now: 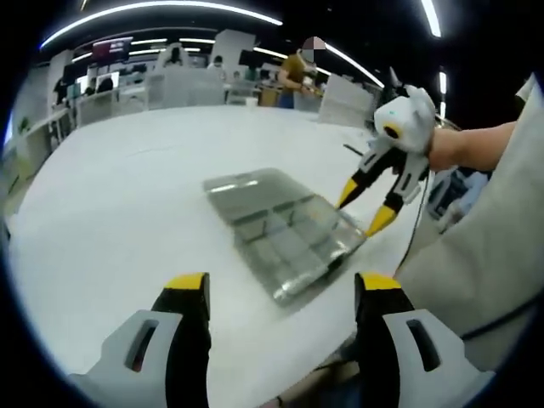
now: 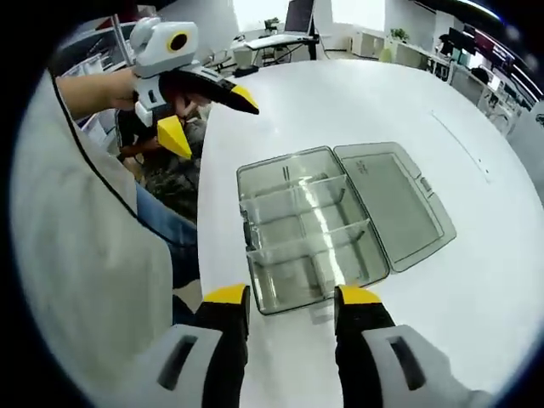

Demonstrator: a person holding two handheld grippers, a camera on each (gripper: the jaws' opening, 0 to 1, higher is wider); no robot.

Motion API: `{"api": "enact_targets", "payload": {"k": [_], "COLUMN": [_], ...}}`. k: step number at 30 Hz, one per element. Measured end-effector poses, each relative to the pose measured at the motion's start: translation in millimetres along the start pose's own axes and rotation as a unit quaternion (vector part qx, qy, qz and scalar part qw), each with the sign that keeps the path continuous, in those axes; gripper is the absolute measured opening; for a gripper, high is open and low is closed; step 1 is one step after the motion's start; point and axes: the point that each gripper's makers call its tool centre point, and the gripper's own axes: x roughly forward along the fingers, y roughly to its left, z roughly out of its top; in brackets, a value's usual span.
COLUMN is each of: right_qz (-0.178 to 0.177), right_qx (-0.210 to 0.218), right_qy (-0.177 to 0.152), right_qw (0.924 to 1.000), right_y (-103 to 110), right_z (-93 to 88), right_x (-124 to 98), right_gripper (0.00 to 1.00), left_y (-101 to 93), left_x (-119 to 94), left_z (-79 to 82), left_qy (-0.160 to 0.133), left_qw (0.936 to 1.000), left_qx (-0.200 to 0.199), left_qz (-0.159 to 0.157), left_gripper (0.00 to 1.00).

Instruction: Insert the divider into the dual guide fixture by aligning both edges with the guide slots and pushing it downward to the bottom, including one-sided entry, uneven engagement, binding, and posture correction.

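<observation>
Right gripper view shows the clear compartment box (image 2: 310, 229), lid (image 2: 395, 204) open, dividers apparently seated; judged nearly finished. Left gripper (image 1: 280, 293) and right gripper (image 2: 289, 297) are both apart, empty.

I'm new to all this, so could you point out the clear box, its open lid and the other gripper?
clear plastic box (image 2: 297, 246): right gripper view, on a divider wall inside.
open lid (image 2: 399, 208): right gripper view, mid-panel.
left gripper (image 2: 208, 115): right gripper view, between its yellow tips.
</observation>
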Motion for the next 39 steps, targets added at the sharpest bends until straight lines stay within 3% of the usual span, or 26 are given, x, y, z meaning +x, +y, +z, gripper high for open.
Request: {"api": "enact_targets", "payload": {"k": [11, 39], "right_qz": [-0.009, -0.009], "right_qx": [0.022, 0.022], "right_qy": [-0.028, -0.047], "right_qw": [0.9993, 0.9986], "right_y": [10, 32], "right_z": [3.1, 12.6], "right_x": [-9, -20], "right_gripper": [0.37, 0.37], "left_y": [17.3, 58.8], "left_x": [2, 8], "left_z": [-7.3, -16.3], "left_qy": [0.01, 0.054], "left_qw": [0.9999, 0.9981], "left_qx": [0.001, 0.029], "left_qz": [0.005, 0.01], "left_gripper": [0.67, 0.67]}}
